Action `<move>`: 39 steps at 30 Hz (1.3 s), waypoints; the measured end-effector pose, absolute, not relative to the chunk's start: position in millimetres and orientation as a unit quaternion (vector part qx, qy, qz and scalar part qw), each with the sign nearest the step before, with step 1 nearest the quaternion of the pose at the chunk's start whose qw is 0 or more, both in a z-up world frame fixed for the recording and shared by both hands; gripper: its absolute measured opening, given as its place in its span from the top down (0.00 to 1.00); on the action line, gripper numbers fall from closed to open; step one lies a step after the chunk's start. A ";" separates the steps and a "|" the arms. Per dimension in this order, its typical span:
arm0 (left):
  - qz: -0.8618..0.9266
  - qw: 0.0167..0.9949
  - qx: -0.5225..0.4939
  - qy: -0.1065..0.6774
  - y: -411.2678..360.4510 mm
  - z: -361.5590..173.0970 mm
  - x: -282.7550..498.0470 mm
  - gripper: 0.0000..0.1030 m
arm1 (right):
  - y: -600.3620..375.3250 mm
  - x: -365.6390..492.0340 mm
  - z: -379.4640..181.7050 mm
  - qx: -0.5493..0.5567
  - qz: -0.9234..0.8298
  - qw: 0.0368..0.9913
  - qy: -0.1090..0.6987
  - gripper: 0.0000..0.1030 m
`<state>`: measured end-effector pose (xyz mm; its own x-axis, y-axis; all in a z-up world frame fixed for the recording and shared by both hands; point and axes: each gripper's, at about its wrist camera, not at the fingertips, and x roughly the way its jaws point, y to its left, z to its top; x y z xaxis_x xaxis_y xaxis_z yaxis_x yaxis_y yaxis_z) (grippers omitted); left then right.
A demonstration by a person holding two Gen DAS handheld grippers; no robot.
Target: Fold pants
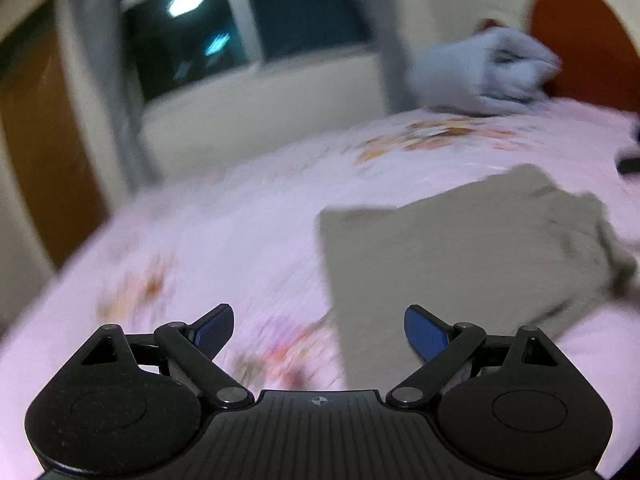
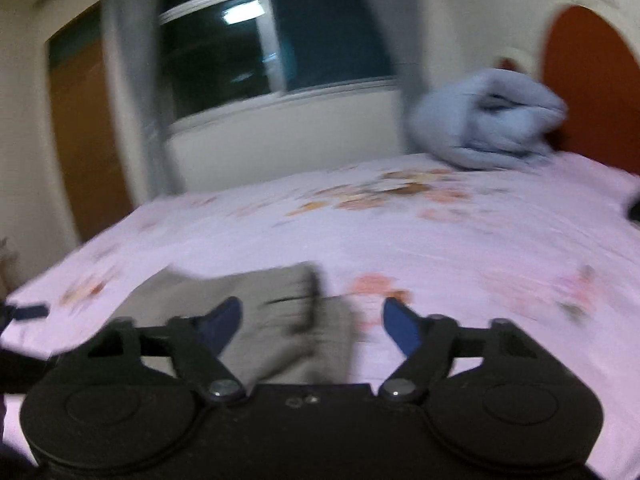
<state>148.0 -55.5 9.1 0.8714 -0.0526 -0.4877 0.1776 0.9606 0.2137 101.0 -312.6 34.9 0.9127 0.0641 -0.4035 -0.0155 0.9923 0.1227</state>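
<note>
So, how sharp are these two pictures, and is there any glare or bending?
Left wrist view: the room smears with motion blur, the khaki pants are soft, the tongs stay crisp. Right wrist view: blur is heavier on the pants; lamp glare shows in the dark window. Fisheye bends the bed in both.

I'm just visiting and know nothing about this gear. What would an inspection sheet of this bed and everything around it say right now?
Surface: bed with a pink floral sheet; both views are motion-blurred.
Job's things: khaki pants lie folded flat on the sheet; their edge also shows in the right wrist view.
Clutter: a rolled light-blue blanket sits at the far end of the bed; a small dark item at the right edge is too blurred to name.
Grippers: left gripper open and empty; right gripper open and empty, over the pants' edge.
Cables: nothing seen.
Surroundings: dark window, grey curtain, wooden door, orange headboard.
</note>
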 end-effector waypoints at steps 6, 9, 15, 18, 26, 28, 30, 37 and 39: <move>-0.035 0.954 0.024 0.296 -2.5 -23.6 166.3 0.11 | -261.2 147.4 31.3 0.007 0.067 0.965 0.255 0.69; -0.034 0.952 -0.008 0.304 8.0 -33.6 170.3 0.11 | -250.0 173.0 6.4 -0.051 0.042 0.940 0.335 0.69; -0.047 0.951 -0.010 0.307 10.1 -36.6 184.8 0.11 | -271.1 153.0 -4.5 -0.032 0.029 0.933 0.357 0.70; -0.052 0.949 -0.012 0.311 3.3 -28.7 194.9 0.11 | -275.6 154.9 15.7 -0.013 0.033 0.946 0.322 0.65; -0.054 0.948 0.037 0.311 -30.2 -11.1 207.4 0.11 | -261.5 206.7 4.7 -0.091 0.022 0.931 0.353 0.50; -0.054 0.948 0.038 0.311 -31.7 -10.1 208.3 0.11 | -274.3 210.5 -0.8 -0.078 0.006 0.928 0.365 0.50; -0.053 0.948 0.038 0.312 -32.0 -10.2 208.3 0.11 | -284.5 199.5 10.9 -0.063 0.001 0.939 0.339 0.37; -0.044 0.946 0.035 0.320 -31.8 -17.3 210.9 0.01 | -365.5 172.3 14.7 0.151 0.012 0.936 0.319 0.06; -0.043 0.946 0.018 0.322 -28.9 -19.6 214.6 0.00 | -391.3 174.6 -3.6 0.239 0.022 0.909 0.339 0.06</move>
